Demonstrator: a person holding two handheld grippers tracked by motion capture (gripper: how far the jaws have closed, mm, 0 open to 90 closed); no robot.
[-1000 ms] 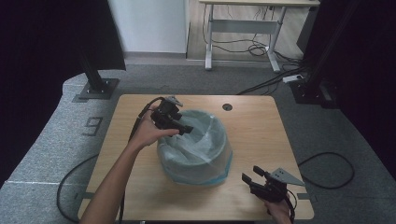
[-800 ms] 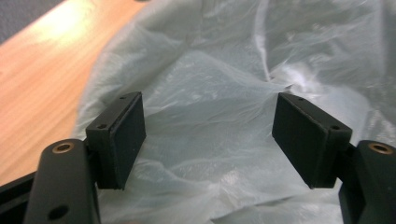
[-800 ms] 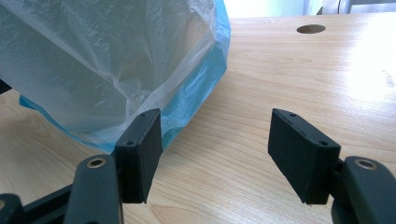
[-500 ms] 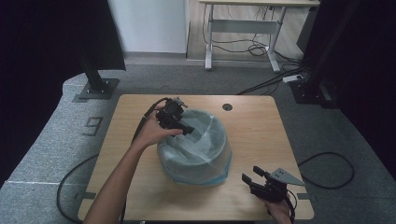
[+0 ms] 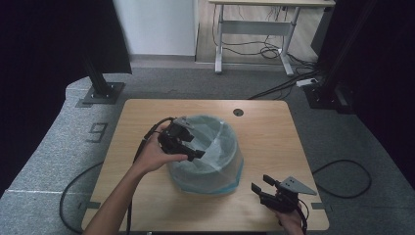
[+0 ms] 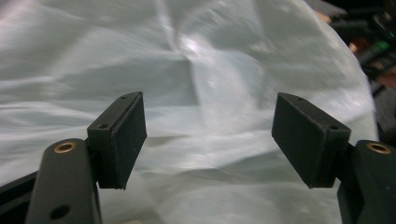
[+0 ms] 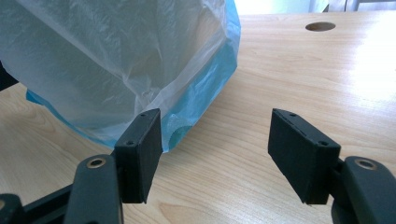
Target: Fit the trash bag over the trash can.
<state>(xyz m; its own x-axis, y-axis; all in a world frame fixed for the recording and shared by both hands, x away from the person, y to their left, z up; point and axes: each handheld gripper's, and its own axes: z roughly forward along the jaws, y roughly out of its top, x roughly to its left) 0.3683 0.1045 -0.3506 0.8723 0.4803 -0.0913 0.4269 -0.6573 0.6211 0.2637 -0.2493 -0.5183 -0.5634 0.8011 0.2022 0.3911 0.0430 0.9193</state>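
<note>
Left gripper [image 5: 193,149] over near-left rim of round grey bin lined with thin translucent plastic bag [image 5: 215,161], mid-table; jaws apart, empty. Could snag or tear film, dragging bin. Right gripper [image 5: 264,188] near front-right table [image 5: 274,122] corner, jaws apart, empty.

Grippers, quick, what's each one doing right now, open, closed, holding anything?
Left gripper: open, nothing held, jaws over the plastic bag.
Right gripper: open, empty, over the table.
</note>
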